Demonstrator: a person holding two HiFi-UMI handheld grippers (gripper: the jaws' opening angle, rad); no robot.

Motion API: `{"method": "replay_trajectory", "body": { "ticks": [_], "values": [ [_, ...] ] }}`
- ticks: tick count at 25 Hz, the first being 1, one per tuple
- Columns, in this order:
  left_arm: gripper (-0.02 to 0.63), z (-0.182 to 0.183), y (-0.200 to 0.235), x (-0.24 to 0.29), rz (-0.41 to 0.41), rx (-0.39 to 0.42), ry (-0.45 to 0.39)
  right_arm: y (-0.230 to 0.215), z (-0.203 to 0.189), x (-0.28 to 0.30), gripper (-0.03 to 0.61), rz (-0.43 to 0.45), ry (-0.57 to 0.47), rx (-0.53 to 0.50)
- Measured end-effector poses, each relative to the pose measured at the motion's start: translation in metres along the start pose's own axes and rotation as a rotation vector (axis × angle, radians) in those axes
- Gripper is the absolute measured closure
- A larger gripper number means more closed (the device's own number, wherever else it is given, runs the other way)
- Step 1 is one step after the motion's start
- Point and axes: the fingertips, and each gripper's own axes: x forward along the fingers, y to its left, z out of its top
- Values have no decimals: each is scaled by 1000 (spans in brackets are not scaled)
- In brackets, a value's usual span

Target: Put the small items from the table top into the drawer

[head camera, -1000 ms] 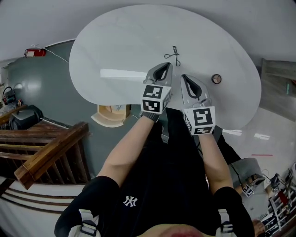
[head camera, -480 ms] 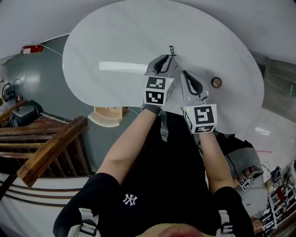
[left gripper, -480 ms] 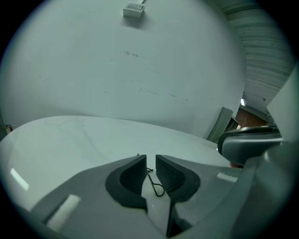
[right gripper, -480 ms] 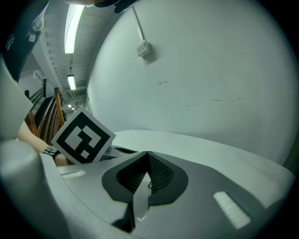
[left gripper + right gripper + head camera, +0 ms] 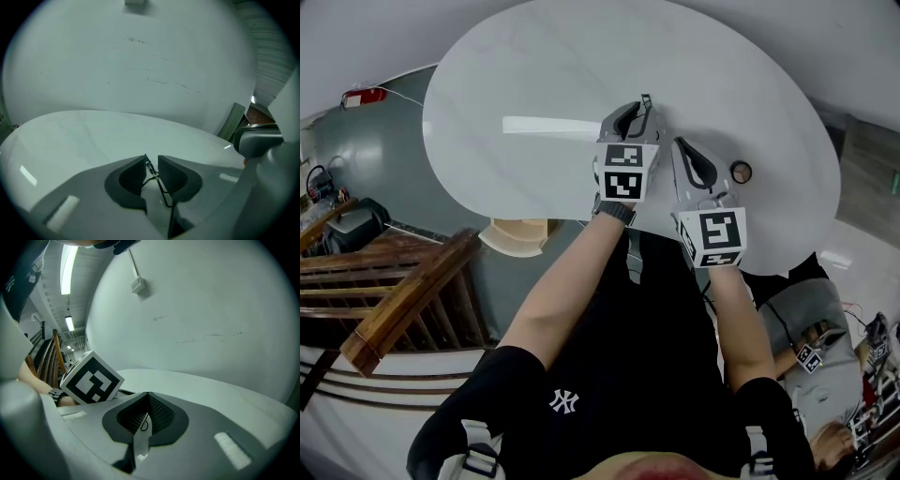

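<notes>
Left hand-held gripper: jaws slightly apart, low over the tabletop.
Black wire piece: lies in the gap between the left jaws.
Right hand-held gripper: jaws together, just beside the left.
Small ring: on the tabletop, near the right hand-held gripper.

The left gripper has gone forward toward 12 o'clock over the counter. The thin black wire piece, a second ago lying clear at 1 o'clock of its tips, now sits between its slightly parted jaws. The right gripper has edged the same way, so the small ring now lies toward 4 o'clock of its tip.
</notes>
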Motion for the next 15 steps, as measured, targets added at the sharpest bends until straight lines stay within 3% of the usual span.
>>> {"method": "replay_trajectory", "body": {
  "ticks": [5, 15],
  "values": [
    [535, 1, -8, 34, 30, -48, 39, -35, -4, 5, 557, 2, 10, 18],
    [559, -2, -9, 39, 44, -28, 74, -38, -6, 1, 557, -3, 16, 24]
  ]
}}
